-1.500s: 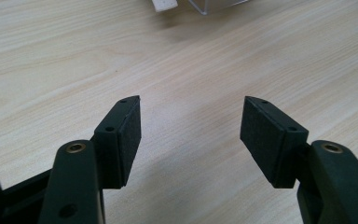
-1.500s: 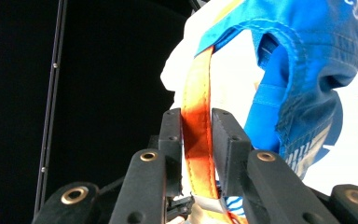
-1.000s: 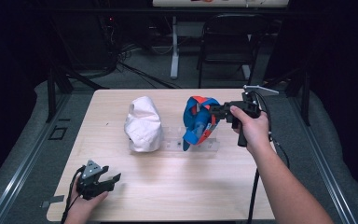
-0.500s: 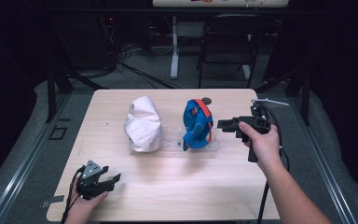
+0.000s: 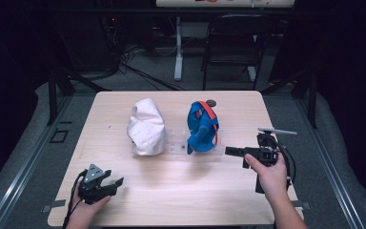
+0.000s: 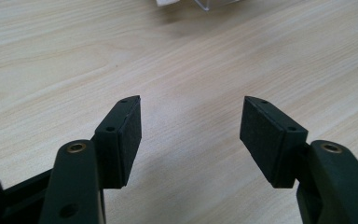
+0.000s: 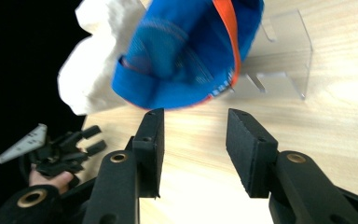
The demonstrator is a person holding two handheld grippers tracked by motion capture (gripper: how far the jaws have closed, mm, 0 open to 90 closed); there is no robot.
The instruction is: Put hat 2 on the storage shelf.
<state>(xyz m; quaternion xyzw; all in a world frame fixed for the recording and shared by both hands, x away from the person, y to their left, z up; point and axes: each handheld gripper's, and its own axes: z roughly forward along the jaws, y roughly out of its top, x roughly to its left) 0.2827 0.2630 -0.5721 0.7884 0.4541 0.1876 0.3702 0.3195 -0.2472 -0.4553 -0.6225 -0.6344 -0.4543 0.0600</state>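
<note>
Down at the near-left corner of the table (image 5: 248,200), the left gripper (image 5: 116,182) sits low in the person's hand with its jaws spread wide and nothing between them; the left gripper view has just bare wood past the pads. It hasn't budged over the last second.

Moving right: a white cap (image 5: 146,126) and a blue cap with an orange stripe (image 5: 202,126), side by side on a clear acrylic stand (image 5: 177,144) mid-table. So that's two caps, one stand, two grippers. One small dark round thing (image 5: 211,101) lies just behind the blue cap, can't tell what it is.

Now the actual change: a second ago the right gripper (image 5: 228,150) was right up on the blue cap, and it has since backed off toward the near-right side. It now hovers just beside the cap, apart from it, jaws parted and empty. In the right gripper view the blue cap (image 7: 186,51) is just beyond the pads (image 7: 151,140), not between them.

My read is the blue cap has been placed and let go, so that step looks done, with both caps on the stand.
</note>
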